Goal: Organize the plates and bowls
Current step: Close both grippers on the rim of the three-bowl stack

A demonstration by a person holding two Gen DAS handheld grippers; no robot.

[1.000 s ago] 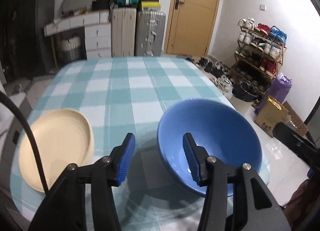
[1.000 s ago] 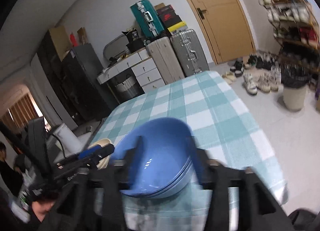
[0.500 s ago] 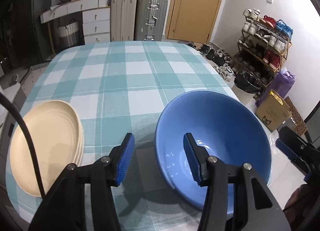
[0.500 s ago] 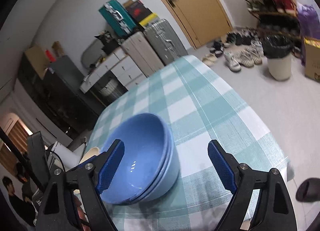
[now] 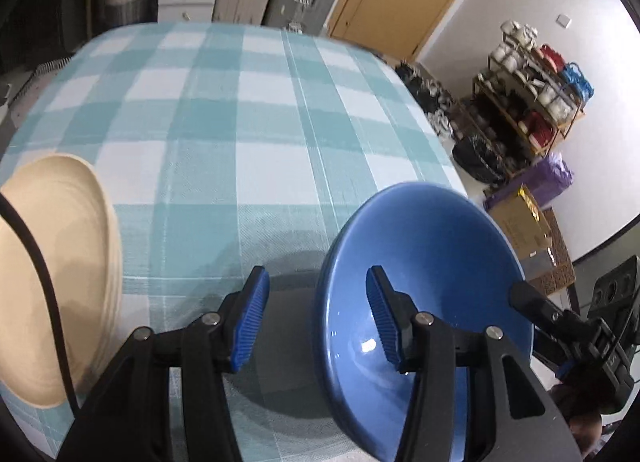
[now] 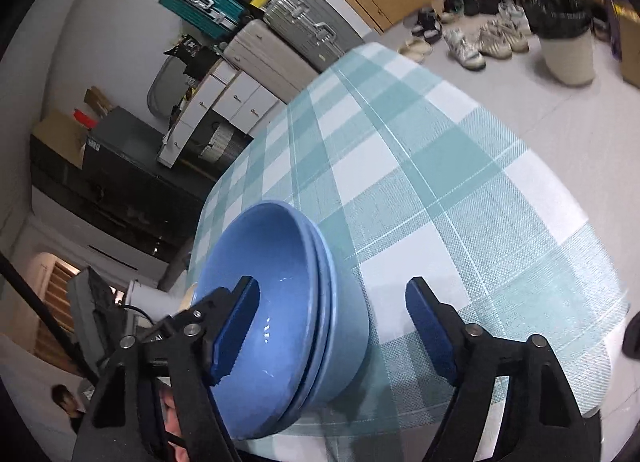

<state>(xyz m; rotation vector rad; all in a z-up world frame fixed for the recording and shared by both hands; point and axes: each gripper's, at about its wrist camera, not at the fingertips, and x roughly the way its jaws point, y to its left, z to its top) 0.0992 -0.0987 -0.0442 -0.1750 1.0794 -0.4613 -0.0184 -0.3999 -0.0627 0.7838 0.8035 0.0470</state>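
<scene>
While right gripper (image 6: 332, 326), closing, straddles stacked blue bowls (image 6: 280, 302), left view alone shows cream plates (image 5: 52, 274); left gripper (image 5: 316, 314) open.

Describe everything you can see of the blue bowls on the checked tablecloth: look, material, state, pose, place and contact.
The blue bowls are glossy, ceramic-looking and empty. The right wrist view shows at least two rims nested as one stack. They sit upright near the near edge of the checked tablecloth, apart from the cream plates. The left gripper straddles one rim and the right gripper, whose jaws have just been closing, straddles the other; neither visibly presses on it.
</scene>
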